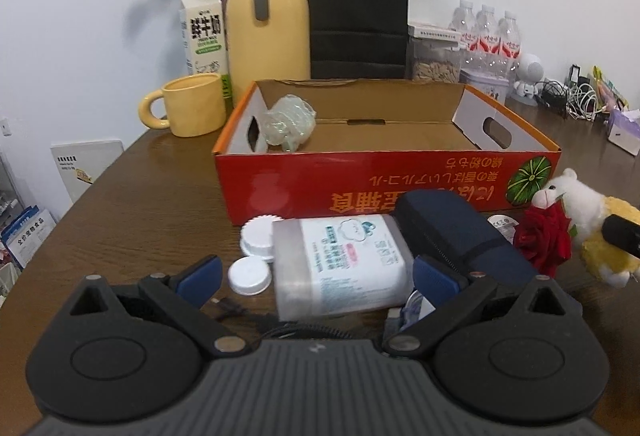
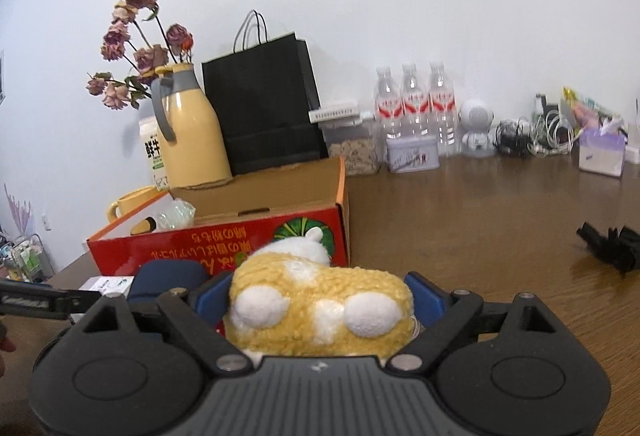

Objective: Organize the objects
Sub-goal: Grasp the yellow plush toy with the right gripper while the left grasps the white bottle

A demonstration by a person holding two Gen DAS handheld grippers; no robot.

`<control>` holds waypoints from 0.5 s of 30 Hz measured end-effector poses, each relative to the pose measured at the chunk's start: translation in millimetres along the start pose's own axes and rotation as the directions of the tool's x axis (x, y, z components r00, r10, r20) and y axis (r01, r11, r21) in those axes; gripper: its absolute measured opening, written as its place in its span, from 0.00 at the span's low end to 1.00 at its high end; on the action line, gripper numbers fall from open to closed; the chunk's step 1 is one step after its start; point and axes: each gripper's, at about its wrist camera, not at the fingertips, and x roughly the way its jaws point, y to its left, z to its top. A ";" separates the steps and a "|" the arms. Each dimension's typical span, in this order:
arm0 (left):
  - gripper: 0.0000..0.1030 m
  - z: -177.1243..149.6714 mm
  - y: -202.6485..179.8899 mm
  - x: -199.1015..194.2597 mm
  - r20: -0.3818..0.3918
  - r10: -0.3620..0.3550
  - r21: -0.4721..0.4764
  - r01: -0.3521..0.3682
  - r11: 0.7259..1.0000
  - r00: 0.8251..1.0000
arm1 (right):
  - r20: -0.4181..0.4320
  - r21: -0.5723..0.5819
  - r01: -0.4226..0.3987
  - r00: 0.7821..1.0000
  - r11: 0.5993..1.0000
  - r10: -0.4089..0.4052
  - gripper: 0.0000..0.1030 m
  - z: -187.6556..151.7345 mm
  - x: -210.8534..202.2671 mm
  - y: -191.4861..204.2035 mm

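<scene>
Your right gripper (image 2: 320,296) points a little below level toward the red box, and its jaws stand wide with the yellow and white plush toy (image 2: 320,310) between them; the blue pads (image 2: 424,296) sit just beside the toy's flanks, and you cannot tell from this view whether they press on it or only flank it. In the left wrist view the same toy (image 1: 588,212) lies on the table (image 1: 140,204) at the right end of the box, its white head toward a red fabric rose (image 1: 544,236), with a black finger of your right gripper reaching in at its side. Your left gripper (image 1: 316,276) tilts more steeply down at the table, jaws apart and holding nothing; a clear plastic jar with a white label (image 1: 340,264) lies on its side between the two blue pads without either one pressing on it. Two white lids (image 1: 252,260) lie just left of the jar, and a dark blue zip case (image 1: 452,232) lies just right of it, against the front wall of the box. The red cardboard box (image 1: 380,180) stands open behind them, with a crumpled clear wrap (image 1: 288,124) in its far left corner. Behind the box stand a yellow mug (image 1: 192,104), a milk carton (image 1: 204,32), a yellow thermos jug (image 1: 268,20) and a black paper bag (image 1: 356,4).
</scene>
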 end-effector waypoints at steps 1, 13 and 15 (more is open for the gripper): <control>1.00 0.9 -2.1 3.1 -0.007 0.002 0.005 -0.002 1.000 1.000 | 0.007 -0.006 0.000 1.000 1.000 0.000 0.87 0.2 -1.1 0.8; 1.00 2.7 -12.5 30.9 -0.065 0.043 -0.010 -0.044 0.999 0.997 | 0.036 -0.031 0.008 0.999 0.999 -0.007 0.87 -0.4 -5.9 4.7; 1.00 3.5 -12.4 33.8 -0.067 0.044 -0.023 -0.046 0.999 0.997 | 0.036 -0.031 0.008 0.999 0.999 -0.007 0.87 -0.4 -6.0 4.8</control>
